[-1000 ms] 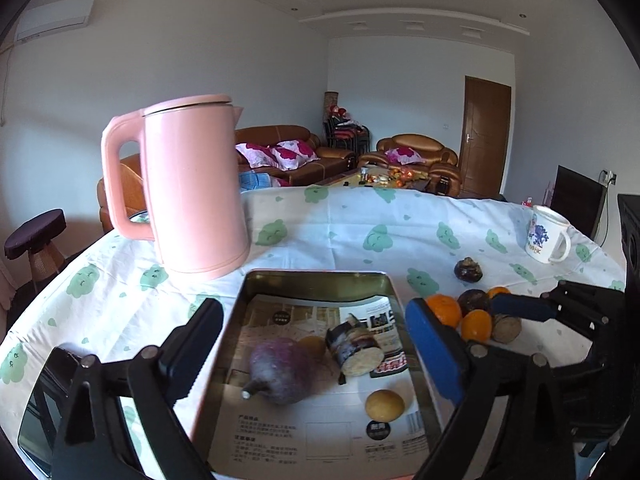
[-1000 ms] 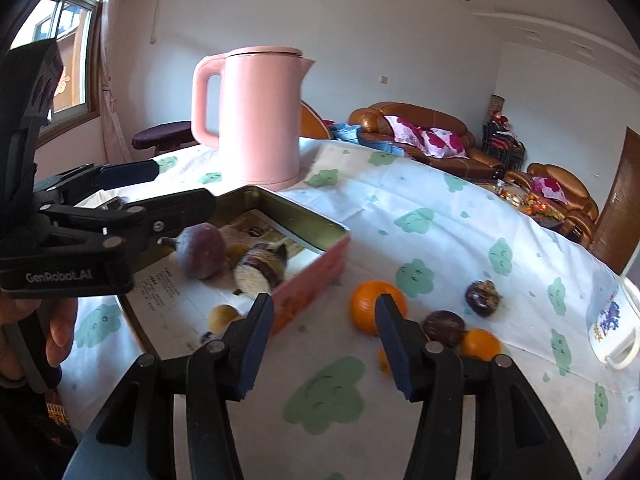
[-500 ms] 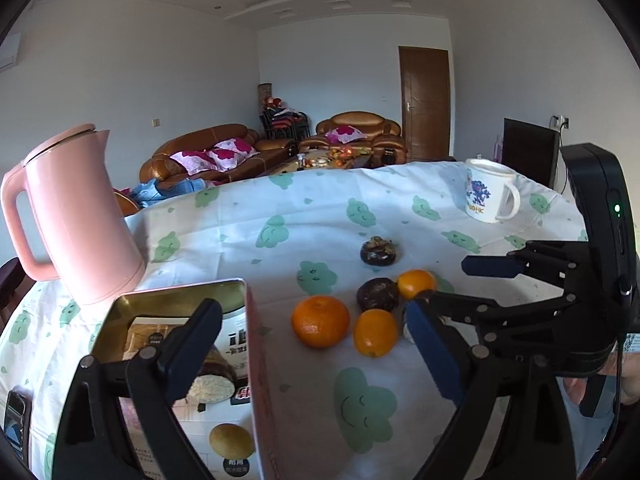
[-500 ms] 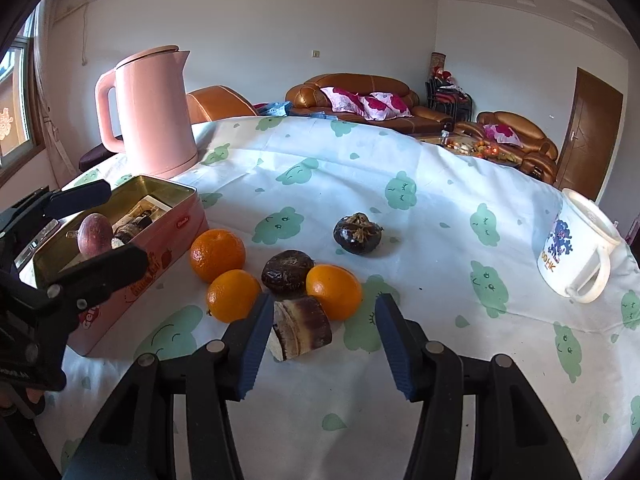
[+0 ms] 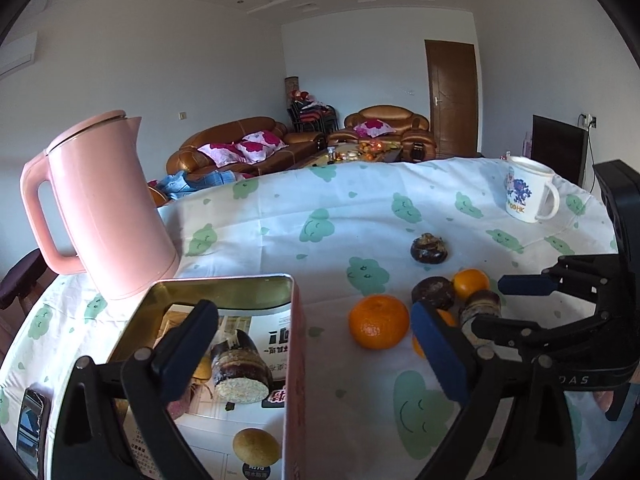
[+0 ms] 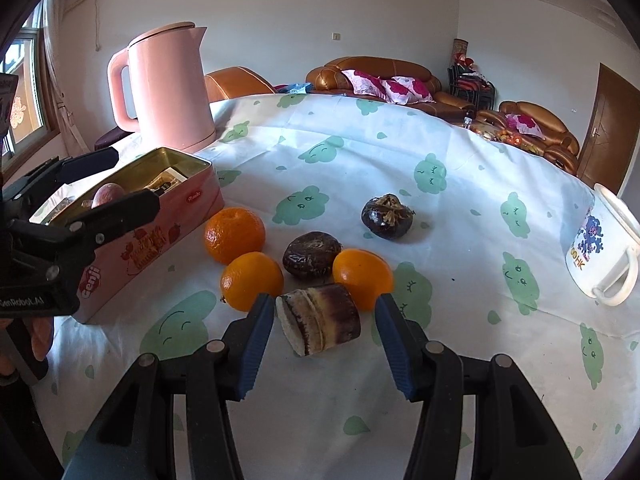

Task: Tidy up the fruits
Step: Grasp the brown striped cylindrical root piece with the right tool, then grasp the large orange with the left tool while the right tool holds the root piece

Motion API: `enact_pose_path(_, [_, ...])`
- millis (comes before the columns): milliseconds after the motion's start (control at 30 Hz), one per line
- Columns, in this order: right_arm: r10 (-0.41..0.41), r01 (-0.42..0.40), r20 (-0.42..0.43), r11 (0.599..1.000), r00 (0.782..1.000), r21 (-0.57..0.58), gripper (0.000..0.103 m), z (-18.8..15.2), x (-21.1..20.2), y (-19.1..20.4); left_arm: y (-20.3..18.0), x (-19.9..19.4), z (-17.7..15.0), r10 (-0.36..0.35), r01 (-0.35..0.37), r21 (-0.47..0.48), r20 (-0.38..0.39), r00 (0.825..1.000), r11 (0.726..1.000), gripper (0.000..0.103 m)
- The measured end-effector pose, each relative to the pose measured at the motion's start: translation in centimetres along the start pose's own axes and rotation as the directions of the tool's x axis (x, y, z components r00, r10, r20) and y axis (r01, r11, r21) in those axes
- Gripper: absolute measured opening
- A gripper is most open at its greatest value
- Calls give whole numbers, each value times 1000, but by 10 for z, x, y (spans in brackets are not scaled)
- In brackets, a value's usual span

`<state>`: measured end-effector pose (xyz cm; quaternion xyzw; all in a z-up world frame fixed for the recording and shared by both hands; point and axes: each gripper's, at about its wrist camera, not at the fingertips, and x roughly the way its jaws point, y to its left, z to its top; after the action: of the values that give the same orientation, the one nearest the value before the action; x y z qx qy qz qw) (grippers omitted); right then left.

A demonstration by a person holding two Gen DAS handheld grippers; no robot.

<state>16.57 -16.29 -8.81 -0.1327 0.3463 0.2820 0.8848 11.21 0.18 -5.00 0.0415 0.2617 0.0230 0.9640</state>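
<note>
Since half a second ago my right gripper [image 6: 325,322] has come closer to the fruit: the cut sugarcane piece [image 6: 319,319] now lies between my wide-spread jaws, touching neither, where before it sat just ahead of them. My left gripper [image 5: 316,354] has swung back over the tin [image 5: 294,344], its jaws also wide and holding nothing; the tin's near wall runs between them.

Just beyond my right jaws lie two oranges [image 6: 252,280] [image 6: 362,278] with a dark round fruit [image 6: 312,255] between them. A third orange [image 6: 235,234] rests further off to the left, near the tin, and a second dark fruit [image 6: 387,216] sits well apart at the back.

Only my left view looks down into the tin: another sugarcane piece [image 5: 239,368] beside my left jaw, and a small yellow-brown fruit [image 5: 256,447] nearer me on the printed paper lining. My right view shows instead the tin's pink printed side and a purple fruit [image 6: 106,195] peeking over its rim. Both views show the pink kettle [image 5: 102,208] behind the tin and the white mug [image 6: 598,246] far right on the tabletop [image 6: 460,380].
</note>
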Motion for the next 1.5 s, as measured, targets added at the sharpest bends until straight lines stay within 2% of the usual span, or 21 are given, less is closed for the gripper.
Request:
enact_pose_path(100, [14, -14, -30, 1000, 999, 4, 55, 0, 6, -1, -8, 0, -1, -36, 36, 12, -5, 999, 999, 101])
enact_pose_path(133, [16, -16, -35, 1000, 999, 8, 53, 0, 7, -2, -12, 0, -2, -58, 58, 15, -10, 998, 998, 101])
enact_pose_path(167, [20, -20, -38, 1000, 999, 7, 44, 0, 7, -2, -16, 2, -2, -79, 79, 20, -19, 997, 997, 101])
enact_pose_path(233, [15, -15, -38, 1000, 999, 0, 44, 0, 7, 0, -26, 5, -3, -94, 96, 39, -35, 995, 995, 101])
enact_pose_path(400, [-27, 25, 47, 999, 999, 31, 42, -3, -12, -3, -38, 10, -4, -122, 126, 65, -64, 990, 990, 100])
enact_pose_path(500, [-64, 57, 72, 994, 995, 98, 42, -5, -19, -15, -43, 16, -4, -149, 156, 63, -95, 984, 986, 92])
enact_pose_path(567, [-84, 74, 66, 988, 994, 133, 42, -4, -18, -21, -48, 22, -4, -185, 193, 57, -129, 974, 980, 83])
enact_pose_path(733, [-102, 92, 59, 984, 993, 153, 42, -3, -17, -25, -64, 35, -6, -215, 233, 80, -188, 958, 969, 66])
enact_pose_path(800, [-104, 94, 61, 985, 993, 146, 42, -3, -17, -24, -69, 40, -6, -205, 229, 94, -213, 955, 969, 60])
enact_pose_path(900, [-102, 91, 67, 985, 993, 150, 42, -4, -18, -25, -75, 41, -4, -203, 231, 118, -211, 956, 966, 59])
enact_pose_path(1100, [-98, 88, 62, 984, 993, 154, 42, -4, -17, -26, -95, 43, -5, -149, 192, 207, -205, 967, 959, 60])
enact_pose_path(1133, [-100, 89, 62, 984, 993, 152, 42, -4, -17, -25, -97, 43, -5, -143, 187, 216, -205, 968, 958, 55])
enact_pose_path(1167, [-101, 91, 62, 985, 993, 150, 42, -4, -16, -25, -97, 44, -5, -146, 192, 220, -210, 967, 957, 45])
enact_pose_path(1200, [-102, 91, 62, 985, 993, 149, 42, -3, -16, -25, -97, 46, -5, -143, 191, 219, -219, 965, 957, 43])
enact_pose_path(1500, [-101, 91, 60, 985, 993, 146, 42, -4, -17, -25, -89, 49, -5, -148, 192, 181, -231, 962, 965, 43])
